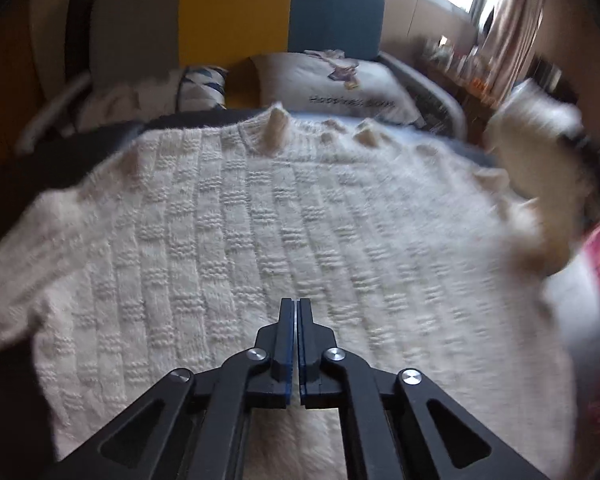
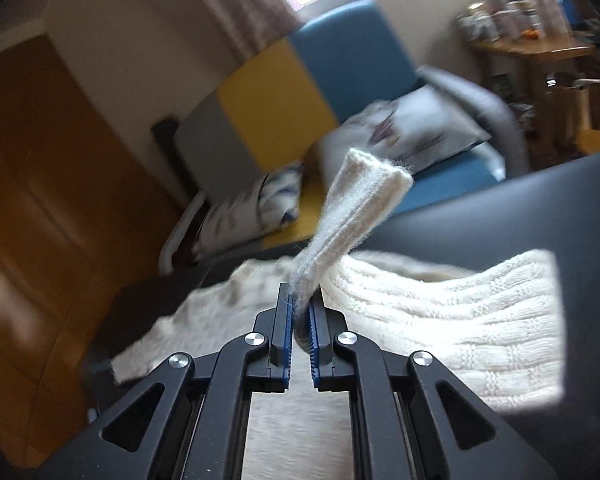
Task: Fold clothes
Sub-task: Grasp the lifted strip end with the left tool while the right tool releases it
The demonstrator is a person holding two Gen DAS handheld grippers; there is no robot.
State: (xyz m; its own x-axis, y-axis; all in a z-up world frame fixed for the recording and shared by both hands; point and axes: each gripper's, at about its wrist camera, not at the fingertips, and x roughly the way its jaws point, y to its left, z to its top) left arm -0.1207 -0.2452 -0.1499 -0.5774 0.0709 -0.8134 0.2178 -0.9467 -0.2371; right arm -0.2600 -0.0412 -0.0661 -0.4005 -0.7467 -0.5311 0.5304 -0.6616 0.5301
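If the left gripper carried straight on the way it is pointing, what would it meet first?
Most likely the cream knitted sweater itself: the left gripper, fingers shut on nothing, angles down at the knit spread just ahead. Depth is hard to judge.

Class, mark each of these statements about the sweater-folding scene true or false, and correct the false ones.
1. The right tool is shut on a sleeve cuff. True.
2. The left tool stands wide open. False: it is shut, with nothing between its pads, above the sweater.
3. The sweater is dark blue. False: it is cream, with a knitted block pattern.
4. A pillow with printed writing lies beyond the sweater's collar. True.
5. The panels behind the pillows are all one colour. False: grey, yellow and blue.
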